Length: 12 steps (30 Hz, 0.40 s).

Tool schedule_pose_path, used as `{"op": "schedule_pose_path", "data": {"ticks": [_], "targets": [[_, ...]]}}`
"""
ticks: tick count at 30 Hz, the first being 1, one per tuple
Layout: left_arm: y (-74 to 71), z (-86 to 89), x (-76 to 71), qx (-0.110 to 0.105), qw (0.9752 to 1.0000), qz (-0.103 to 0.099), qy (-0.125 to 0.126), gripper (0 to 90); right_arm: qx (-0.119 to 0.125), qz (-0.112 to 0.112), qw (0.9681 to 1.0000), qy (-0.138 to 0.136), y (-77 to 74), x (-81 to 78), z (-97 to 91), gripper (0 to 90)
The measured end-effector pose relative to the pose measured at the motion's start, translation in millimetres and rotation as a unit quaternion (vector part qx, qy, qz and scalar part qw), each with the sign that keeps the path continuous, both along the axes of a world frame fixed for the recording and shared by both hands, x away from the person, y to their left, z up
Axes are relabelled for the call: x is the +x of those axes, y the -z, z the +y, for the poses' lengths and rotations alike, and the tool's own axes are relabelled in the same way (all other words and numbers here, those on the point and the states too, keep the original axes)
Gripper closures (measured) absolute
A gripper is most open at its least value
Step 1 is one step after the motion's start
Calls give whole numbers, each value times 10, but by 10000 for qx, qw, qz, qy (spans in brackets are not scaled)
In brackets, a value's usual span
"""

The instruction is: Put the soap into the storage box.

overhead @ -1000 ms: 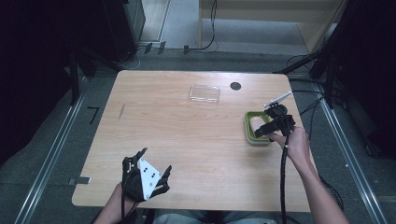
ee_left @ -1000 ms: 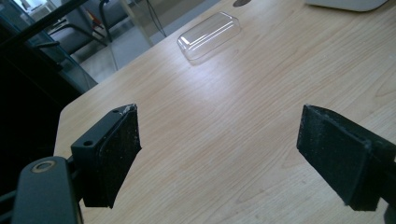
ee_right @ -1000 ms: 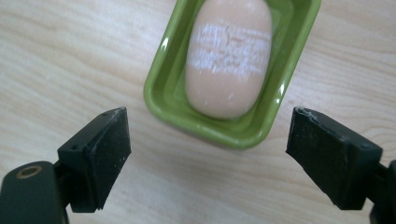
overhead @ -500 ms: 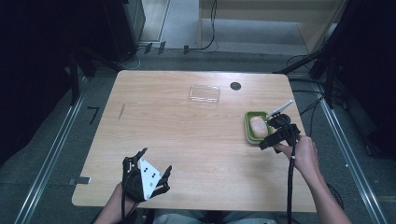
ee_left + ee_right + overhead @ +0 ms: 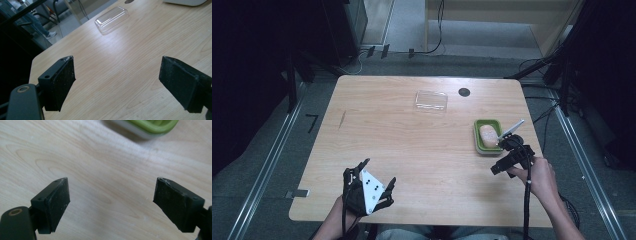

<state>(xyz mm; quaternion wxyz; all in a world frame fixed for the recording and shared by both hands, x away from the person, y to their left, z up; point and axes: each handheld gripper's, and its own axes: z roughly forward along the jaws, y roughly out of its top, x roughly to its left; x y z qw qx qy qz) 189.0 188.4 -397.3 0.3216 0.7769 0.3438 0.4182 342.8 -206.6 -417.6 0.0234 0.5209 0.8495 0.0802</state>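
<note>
The right gripper point(image 5: 506, 159) hangs over the light wooden table point(image 5: 412, 150) near its right edge, its 2 black jaws spread wide with nothing between them. In the right gripper view point(image 5: 111, 202) bare wood grain lies in the gap, and the rim of the green rectangular dish point(image 5: 147, 126) crosses the top of the picture. The right hand point(image 5: 539, 175) grips it from behind, and a black cable trails down toward the near edge.

Just beyond that gripper, close to the right edge, the green rectangular dish point(image 5: 479, 137) holds a pale, rounded lump point(image 5: 487, 133) — what it is made of cannot be told.

The left gripper point(image 5: 369, 182) sits by the near edge, toward the near-left corner, a grey 3-cornered plate on top. Its 2 jaws are also spread apart and empty; the left gripper view point(image 5: 117, 82) shows bare table between them.

Toward the far edge, well apart from both grippers, lies a clear rectangular plastic lid point(image 5: 431, 100) — it looks domed in the left gripper view point(image 5: 111, 19). Just right of it sits a small dark round spot point(image 5: 464, 92) on the wood.
</note>
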Motion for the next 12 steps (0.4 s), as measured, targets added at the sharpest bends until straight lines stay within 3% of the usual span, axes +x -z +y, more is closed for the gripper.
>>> {"op": "schedule_pose_path", "data": {"ticks": [12], "targets": [[-2,11,-9,-35,10000,-46,-40,140,-60,163,9998,14,125,-28,-28,141]]}}
